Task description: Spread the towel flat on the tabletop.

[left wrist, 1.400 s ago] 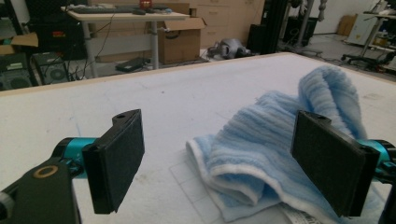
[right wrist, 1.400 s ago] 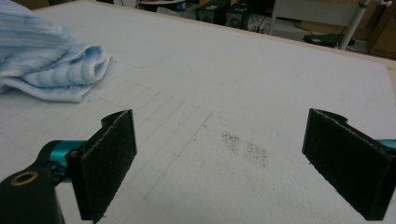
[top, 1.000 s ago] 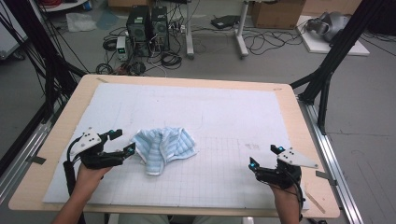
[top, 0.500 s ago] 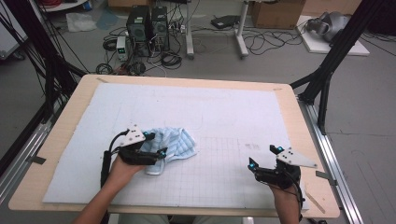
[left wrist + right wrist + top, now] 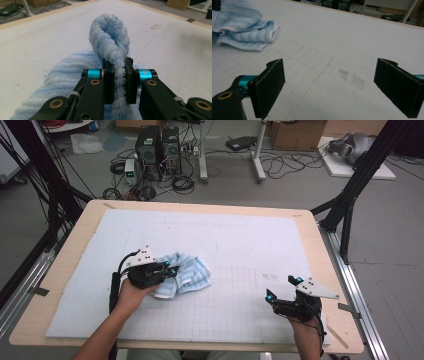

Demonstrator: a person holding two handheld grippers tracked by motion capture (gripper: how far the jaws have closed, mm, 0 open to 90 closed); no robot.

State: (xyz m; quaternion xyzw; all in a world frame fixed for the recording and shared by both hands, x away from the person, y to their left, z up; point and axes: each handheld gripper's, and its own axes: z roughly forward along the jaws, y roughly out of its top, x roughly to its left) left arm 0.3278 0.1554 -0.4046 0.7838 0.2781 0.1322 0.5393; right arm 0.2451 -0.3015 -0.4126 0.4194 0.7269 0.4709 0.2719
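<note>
No readable text, label, brand, number or sign stands on anything here.

Your towel (image 5: 110, 37) is fluffy terry cloth — the mat (image 5: 250, 240) matt, the worktop (image 5: 95, 207) edge pale wood.

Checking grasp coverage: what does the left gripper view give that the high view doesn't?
Left gripper view alone: the pads pressing a bunched fold of the light blue towel between them, after the jaws have just been closing; the pinched fold rises above the jaws.
High view alone: the right gripper near the table's right front, jaws open, well apart from the towel; the table edge; floor clutter behind.
Both: the towel on the white gridded mat, gripped at its left side by the left gripper.
</note>
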